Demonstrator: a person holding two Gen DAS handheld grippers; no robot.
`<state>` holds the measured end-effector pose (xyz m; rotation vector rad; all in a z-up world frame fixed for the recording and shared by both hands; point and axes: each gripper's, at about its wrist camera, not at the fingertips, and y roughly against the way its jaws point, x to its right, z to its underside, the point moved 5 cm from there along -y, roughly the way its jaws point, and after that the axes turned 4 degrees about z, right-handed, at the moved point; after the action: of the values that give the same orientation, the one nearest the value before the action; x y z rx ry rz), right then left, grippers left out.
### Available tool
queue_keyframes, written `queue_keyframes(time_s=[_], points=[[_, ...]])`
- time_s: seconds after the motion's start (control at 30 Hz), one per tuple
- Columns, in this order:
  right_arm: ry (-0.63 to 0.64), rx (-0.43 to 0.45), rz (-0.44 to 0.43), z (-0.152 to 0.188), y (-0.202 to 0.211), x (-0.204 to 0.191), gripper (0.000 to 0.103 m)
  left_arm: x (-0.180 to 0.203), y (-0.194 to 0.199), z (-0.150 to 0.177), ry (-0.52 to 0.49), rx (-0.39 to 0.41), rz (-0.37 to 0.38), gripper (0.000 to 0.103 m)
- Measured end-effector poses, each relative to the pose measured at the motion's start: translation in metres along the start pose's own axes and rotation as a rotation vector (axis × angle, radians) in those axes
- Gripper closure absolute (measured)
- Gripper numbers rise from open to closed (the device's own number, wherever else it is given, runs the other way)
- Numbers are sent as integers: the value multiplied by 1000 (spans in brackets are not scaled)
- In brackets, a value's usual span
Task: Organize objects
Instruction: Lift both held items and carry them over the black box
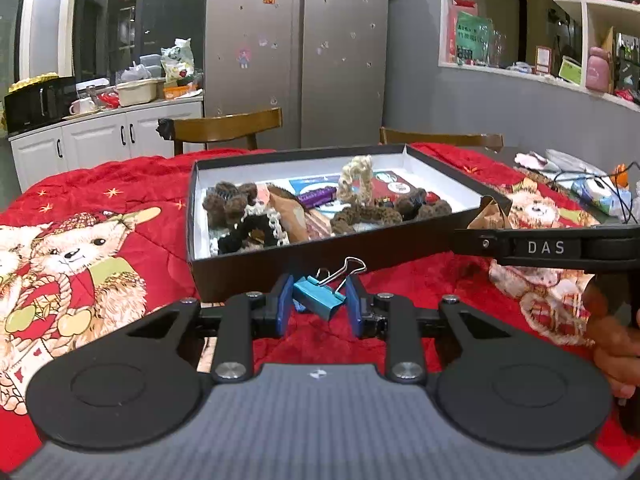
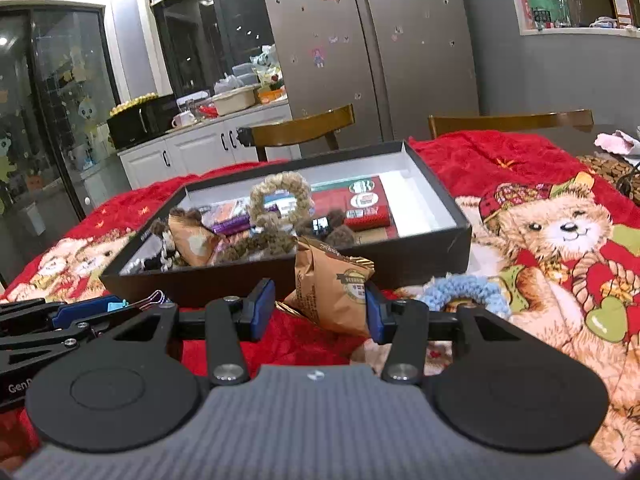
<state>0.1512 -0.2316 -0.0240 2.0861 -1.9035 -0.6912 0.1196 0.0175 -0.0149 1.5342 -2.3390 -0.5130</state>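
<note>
My left gripper (image 1: 320,299) is shut on a blue binder clip (image 1: 318,298), whose wire handles point up toward the box. It hovers just before the near wall of a shallow black box (image 1: 280,250) with a white inside. The box holds several crocheted scrunchies, snack packets and cards. My right gripper (image 2: 318,304) is shut on a brown snack packet (image 2: 332,292), held upright near the box's (image 2: 240,280) front wall. In the left wrist view that packet (image 1: 490,212) shows at the box's near right corner. The left gripper (image 2: 60,316) and clip (image 2: 108,304) appear at the right view's left edge.
A red quilt with bear prints (image 1: 100,248) covers the table. A light blue crocheted scrunchie (image 2: 464,296) lies on it right of the packet. Loose clutter and cables (image 1: 592,188) sit at the far right. Two wooden chairs (image 2: 304,128) stand behind the table. A hand (image 1: 616,344) holds the right gripper.
</note>
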Motion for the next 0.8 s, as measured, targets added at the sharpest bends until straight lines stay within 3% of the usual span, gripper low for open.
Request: queue_keyframes(time_s=[0.27, 0.43, 0.6, 0.8], points=[[-115, -2, -83, -50, 17, 7, 53, -9, 19, -55, 37, 88, -82, 70], [-92, 1, -32, -87, 21, 7, 53, -12, 20, -107, 28, 89, -151, 70], [-135, 4, -44, -125, 15, 12, 53, -13, 16, -151, 121, 113, -90, 70], [-153, 20, -39, -150, -9, 18, 53, 5, -16, -185, 169, 80, 3, 70]])
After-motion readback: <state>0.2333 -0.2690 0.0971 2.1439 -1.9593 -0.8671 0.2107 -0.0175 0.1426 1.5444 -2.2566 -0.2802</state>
